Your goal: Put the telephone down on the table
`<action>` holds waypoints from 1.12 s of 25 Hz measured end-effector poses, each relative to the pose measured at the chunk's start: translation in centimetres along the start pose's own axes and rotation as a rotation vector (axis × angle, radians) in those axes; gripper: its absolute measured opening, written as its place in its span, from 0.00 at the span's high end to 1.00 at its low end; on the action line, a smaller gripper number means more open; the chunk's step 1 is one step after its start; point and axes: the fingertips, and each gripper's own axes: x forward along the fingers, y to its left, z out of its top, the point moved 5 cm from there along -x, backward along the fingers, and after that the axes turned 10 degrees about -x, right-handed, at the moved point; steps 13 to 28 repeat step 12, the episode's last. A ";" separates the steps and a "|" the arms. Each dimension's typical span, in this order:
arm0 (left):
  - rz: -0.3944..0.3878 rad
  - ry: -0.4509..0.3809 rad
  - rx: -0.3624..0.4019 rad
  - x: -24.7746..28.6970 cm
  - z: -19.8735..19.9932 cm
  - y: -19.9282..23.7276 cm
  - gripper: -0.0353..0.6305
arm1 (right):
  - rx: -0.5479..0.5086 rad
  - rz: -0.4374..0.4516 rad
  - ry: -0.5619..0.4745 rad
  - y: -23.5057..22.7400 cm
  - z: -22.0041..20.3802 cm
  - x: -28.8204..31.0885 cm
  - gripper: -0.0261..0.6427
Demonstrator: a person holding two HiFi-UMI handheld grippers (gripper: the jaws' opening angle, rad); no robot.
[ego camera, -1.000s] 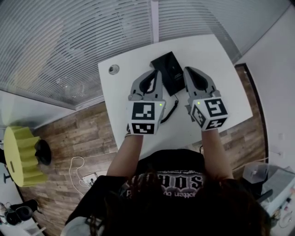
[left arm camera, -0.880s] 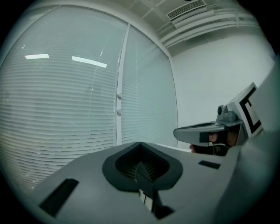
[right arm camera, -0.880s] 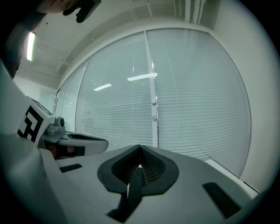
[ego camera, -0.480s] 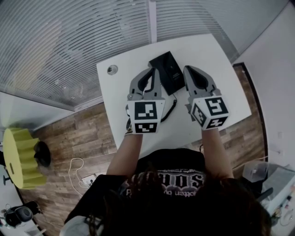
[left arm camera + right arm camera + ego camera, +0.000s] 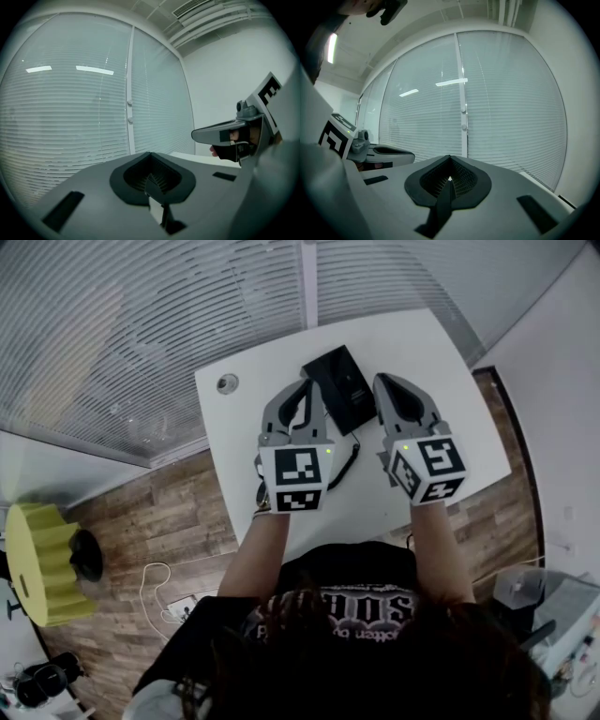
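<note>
A black telephone (image 5: 339, 385) lies on the white table (image 5: 441, 381) near its far edge, and its coiled cord (image 5: 349, 463) runs back toward me. My left gripper (image 5: 307, 390) hovers over the phone's left side and hides part of it. My right gripper (image 5: 386, 386) hangs just right of the phone. Both are raised and aim at the window blinds. In the left gripper view the left gripper (image 5: 151, 182) has its jaws shut with nothing between them. The right gripper (image 5: 450, 180) looks the same in its own view. Neither view shows the phone.
A round cable grommet (image 5: 228, 382) sits in the table's far left corner. Window blinds (image 5: 169, 315) run behind the table, and a white wall stands to the right. On the wooden floor to the left are a yellow stool (image 5: 42, 559) and a power strip with cable (image 5: 173, 601).
</note>
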 end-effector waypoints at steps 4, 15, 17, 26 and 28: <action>0.006 -0.002 0.005 0.2 0.0 0.3 0.94 | -0.004 -0.008 0.002 -0.1 0.1 0.2 0.92; 0.013 0.003 0.018 0.3 -0.2 0.6 0.94 | -0.006 -0.023 0.005 -0.5 0.2 0.4 0.92; 0.013 0.003 0.018 0.3 -0.2 0.6 0.94 | -0.006 -0.023 0.005 -0.5 0.2 0.4 0.92; 0.013 0.003 0.018 0.3 -0.2 0.6 0.94 | -0.006 -0.023 0.005 -0.5 0.2 0.4 0.92; 0.013 0.003 0.018 0.3 -0.2 0.6 0.94 | -0.006 -0.023 0.005 -0.5 0.2 0.4 0.92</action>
